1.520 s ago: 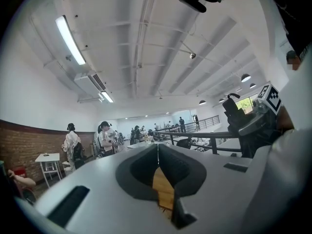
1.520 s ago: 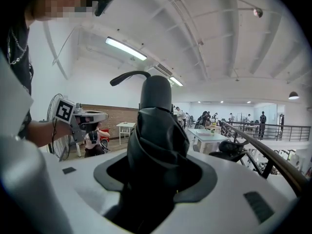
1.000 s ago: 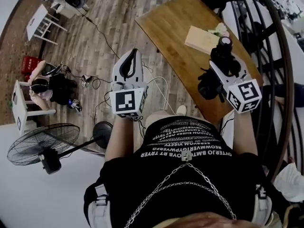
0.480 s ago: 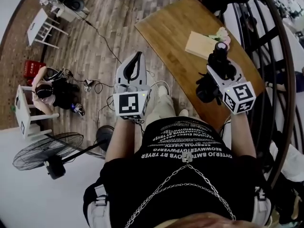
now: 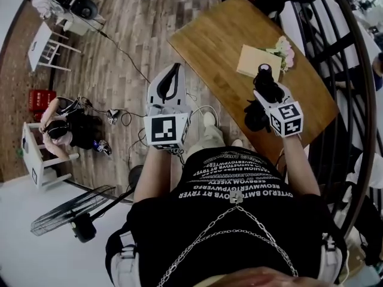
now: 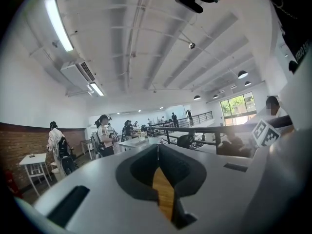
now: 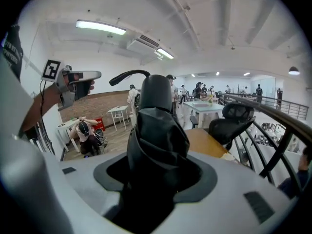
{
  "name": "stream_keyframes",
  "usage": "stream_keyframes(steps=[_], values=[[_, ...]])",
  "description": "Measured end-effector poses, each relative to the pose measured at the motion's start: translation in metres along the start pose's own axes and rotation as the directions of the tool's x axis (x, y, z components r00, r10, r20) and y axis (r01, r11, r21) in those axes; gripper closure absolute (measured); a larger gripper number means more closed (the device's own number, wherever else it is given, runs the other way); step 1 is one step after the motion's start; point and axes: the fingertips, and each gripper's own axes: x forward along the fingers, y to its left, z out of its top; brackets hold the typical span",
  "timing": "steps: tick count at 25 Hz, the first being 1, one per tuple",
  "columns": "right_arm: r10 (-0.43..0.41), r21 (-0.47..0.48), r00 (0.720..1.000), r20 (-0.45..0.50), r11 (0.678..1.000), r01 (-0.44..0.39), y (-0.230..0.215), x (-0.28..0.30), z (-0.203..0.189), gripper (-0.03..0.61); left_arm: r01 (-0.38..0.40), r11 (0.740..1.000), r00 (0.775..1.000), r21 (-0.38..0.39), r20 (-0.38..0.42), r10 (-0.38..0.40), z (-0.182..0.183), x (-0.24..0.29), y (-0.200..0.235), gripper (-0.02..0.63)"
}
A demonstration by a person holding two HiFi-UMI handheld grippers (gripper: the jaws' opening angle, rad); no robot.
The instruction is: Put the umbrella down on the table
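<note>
A black folded umbrella (image 5: 261, 92) (image 7: 157, 135) stands upright between the jaws of my right gripper (image 5: 265, 94) (image 7: 156, 179), which is shut on it; its rounded end (image 7: 156, 90) sticks up past the jaws. The gripper hovers over the near edge of the wooden table (image 5: 221, 34) (image 7: 207, 143). My left gripper (image 5: 173, 70) (image 6: 157, 147) is held out over the floor left of the table, its jaws closed tip to tip with nothing between them. The left gripper (image 7: 78, 81) also shows at the upper left of the right gripper view.
A tan pad (image 5: 258, 61) and a small bunch of flowers (image 5: 285, 50) lie on the table. A black railing (image 5: 353, 76) runs along the right. A standing fan (image 5: 72, 217), floor cables (image 5: 128, 115), a crouching person (image 5: 66, 127) and a black office chair (image 7: 239, 118) are around.
My right gripper with the umbrella has sunk and come in leftward over the table's near edge. The left gripper has drifted a little forward. The fan sits lower in the picture.
</note>
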Motion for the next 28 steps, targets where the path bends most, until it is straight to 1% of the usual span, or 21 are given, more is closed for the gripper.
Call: stream_keyframes(steps=[4, 9, 14, 16, 20, 23, 26, 28], values=[[-0.019, 0.053, 0.996, -0.091, 0.998, 0.024, -0.008, 0.038, -0.044, 0.324, 0.021, 1.000, 1.000, 0.003, 0.000, -0.021, -0.003, 0.020, 0.014, 0.584], [-0.032, 0.113, 0.985, -0.172, 0.992, 0.052, -0.013, 0.078, -0.092, 0.324, 0.044, 0.999, 0.999, 0.011, -0.001, -0.044, -0.007, 0.042, 0.032, 0.584], [-0.049, 0.083, 0.957, -0.286, 0.994, 0.076, -0.015, 0.113, -0.137, 0.324, 0.077, 0.997, 0.997, 0.014, -0.019, -0.077, -0.014, 0.062, 0.044, 0.584], [-0.050, 0.077, 0.948, -0.315, 0.994, 0.078, -0.014, 0.125, -0.149, 0.324, 0.095, 0.995, 0.995, 0.018, -0.027, -0.095, -0.017, 0.070, 0.046, 0.584], [-0.054, 0.058, 0.933, -0.355, 0.995, 0.080, -0.009, 0.148, -0.160, 0.322, 0.139, 0.990, 0.989, 0.033, -0.047, -0.138, -0.024, 0.083, 0.047, 0.584], [-0.065, 0.031, 0.916, -0.395, 0.996, 0.084, -0.005, 0.163, -0.167, 0.318, 0.158, 0.987, 0.987, 0.030, -0.049, -0.156, -0.026, 0.091, 0.050, 0.584], [-0.092, 0.034, 0.895, -0.437, 0.992, 0.118, -0.009, 0.178, -0.188, 0.313, 0.179, 0.983, 0.983, 0.035, -0.048, -0.178, -0.028, 0.098, 0.053, 0.584], [-0.093, 0.041, 0.887, -0.453, 0.991, 0.125, -0.012, 0.185, -0.198, 0.301, 0.192, 0.981, 0.981, 0.039, -0.045, -0.190, -0.028, 0.101, 0.055, 0.584]])
